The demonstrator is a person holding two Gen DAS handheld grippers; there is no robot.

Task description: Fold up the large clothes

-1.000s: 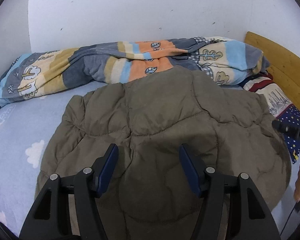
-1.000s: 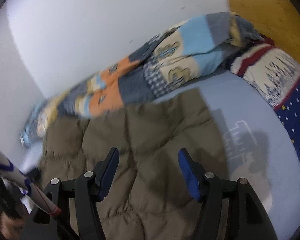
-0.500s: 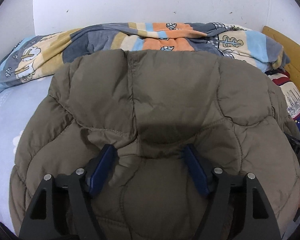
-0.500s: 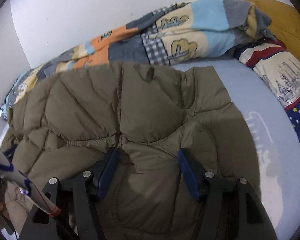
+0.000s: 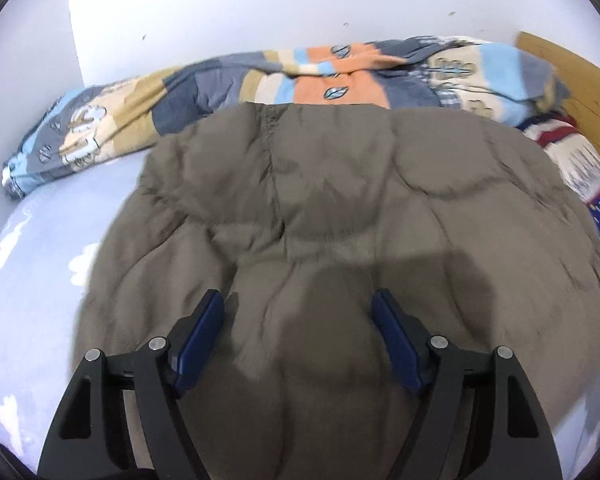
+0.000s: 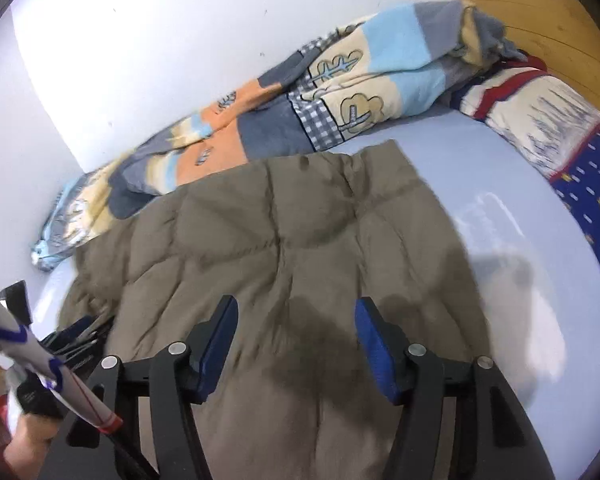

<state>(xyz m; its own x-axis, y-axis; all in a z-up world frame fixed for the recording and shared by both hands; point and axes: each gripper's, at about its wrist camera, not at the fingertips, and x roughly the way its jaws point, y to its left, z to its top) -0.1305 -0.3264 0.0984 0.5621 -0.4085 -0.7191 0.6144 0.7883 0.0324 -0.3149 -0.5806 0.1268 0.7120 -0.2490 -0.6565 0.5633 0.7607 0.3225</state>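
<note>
Since half a second ago both our tongs have lifted off the jacket [image 5: 340, 216]; then the blue pads were sunk into its puffed cloth, and now they hang above it with a gap of air; the jacket, which bulged up toward the cameras, has dropped back onto the bed [image 5: 32, 288]. We see the left tongs [image 5: 298, 340] spread wide, nothing between the pads [image 5: 198, 340]; their shadow falls on the brown quilting just ahead. We see the right tongs [image 6: 296, 344] spread wide too and empty, over the near part of the jacket, with a dark shadow on the cloth between the fingers. The jacket lies spread on the pale blue sheet, its quilted side up; its far edge lies against or just short of the striped blanket [image 5: 228, 84] bunched along the wall [image 5: 260, 4]; we cannot tell whether they touch. In the right view the jacket's far right corner lies flat on the sheet, with bare bed to its right. A pillow [image 6: 540, 128] with red trim and a starred blue cloth sits at the right, against the wooden headboard [image 6: 540, 24]. At the lower left of the right view the left tongs' black body shows beside the jacket's edge, blurred.
</note>
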